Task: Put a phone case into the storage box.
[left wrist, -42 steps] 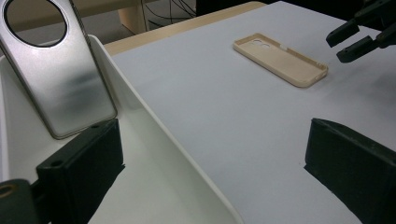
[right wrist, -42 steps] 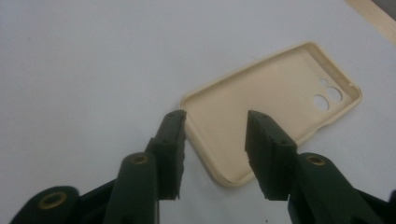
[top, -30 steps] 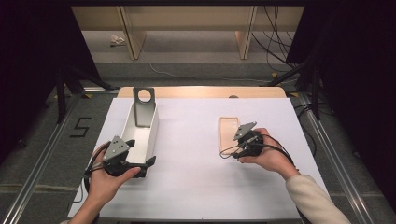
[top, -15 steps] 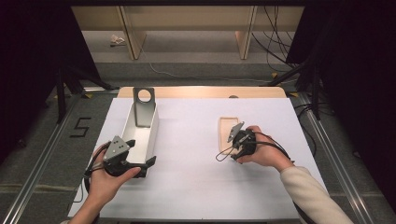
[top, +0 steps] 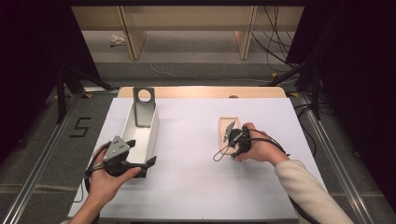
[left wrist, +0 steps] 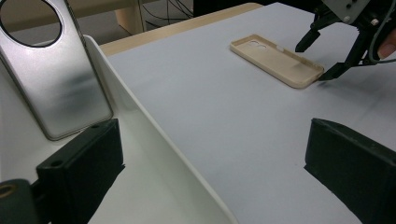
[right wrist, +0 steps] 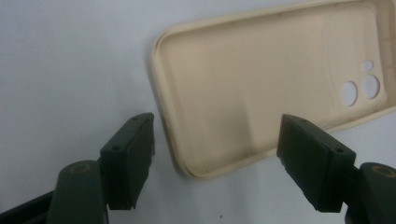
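Right tool [right wrist: 215,163] nearer case [right wrist: 261,88] corner

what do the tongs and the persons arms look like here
Each hand carries black tongs with two blocky matte jaws. The left tongs bear a grey three-cornered plate with small dark dots on top; the right tongs bear a smaller grey plate. A thin black cable loops from the right tongs, and another trails from the left. The right arm wears a cream sleeve.
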Tool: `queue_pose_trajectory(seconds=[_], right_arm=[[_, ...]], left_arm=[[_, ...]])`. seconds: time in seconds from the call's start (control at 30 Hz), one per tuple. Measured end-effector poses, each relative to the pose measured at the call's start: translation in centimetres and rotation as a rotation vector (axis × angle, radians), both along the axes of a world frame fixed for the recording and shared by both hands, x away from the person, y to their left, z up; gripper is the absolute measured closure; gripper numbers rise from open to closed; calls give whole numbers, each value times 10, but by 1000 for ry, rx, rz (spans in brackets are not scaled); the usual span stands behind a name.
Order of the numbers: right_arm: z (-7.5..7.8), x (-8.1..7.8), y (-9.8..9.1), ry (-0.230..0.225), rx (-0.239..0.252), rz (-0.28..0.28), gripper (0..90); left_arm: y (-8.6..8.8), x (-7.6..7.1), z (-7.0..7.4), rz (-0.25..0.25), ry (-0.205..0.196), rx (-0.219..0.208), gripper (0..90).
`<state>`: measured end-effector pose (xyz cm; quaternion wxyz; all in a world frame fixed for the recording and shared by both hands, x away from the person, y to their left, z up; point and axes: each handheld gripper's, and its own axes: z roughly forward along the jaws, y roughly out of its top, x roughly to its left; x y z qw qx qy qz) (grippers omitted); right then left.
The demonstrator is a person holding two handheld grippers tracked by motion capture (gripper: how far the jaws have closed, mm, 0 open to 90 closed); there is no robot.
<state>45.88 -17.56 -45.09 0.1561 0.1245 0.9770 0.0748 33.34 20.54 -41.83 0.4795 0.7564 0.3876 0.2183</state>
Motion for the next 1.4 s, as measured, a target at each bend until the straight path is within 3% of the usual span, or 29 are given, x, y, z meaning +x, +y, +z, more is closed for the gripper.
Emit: queue_pose_trajectory(seconds=[0.3, 0.53, 0.77, 1.1, 1.23, 1.4], right_arm=[[-2, 4, 10, -1, -68, 38, 294], [-4, 6, 13, 6, -81, 56, 289], [-3, 6, 21, 1, -133, 84, 300], [-4, 7, 24, 5, -140, 101, 327], [-4, 6, 25, 24, -145, 117, 400], [-3, 3, 26, 54, -153, 158, 568]], left_arm=[[0, 0, 0, -2, 0, 0, 37], [-1, 0, 0, -3, 0, 1, 37], [-1, 0, 0, -4, 0, 2, 37], [-1, 0, -1, -6, 2, 0, 37], [-1, 0, 0, -8, 0, 1, 37], [-2, 0, -1, -10, 2, 1, 37]])
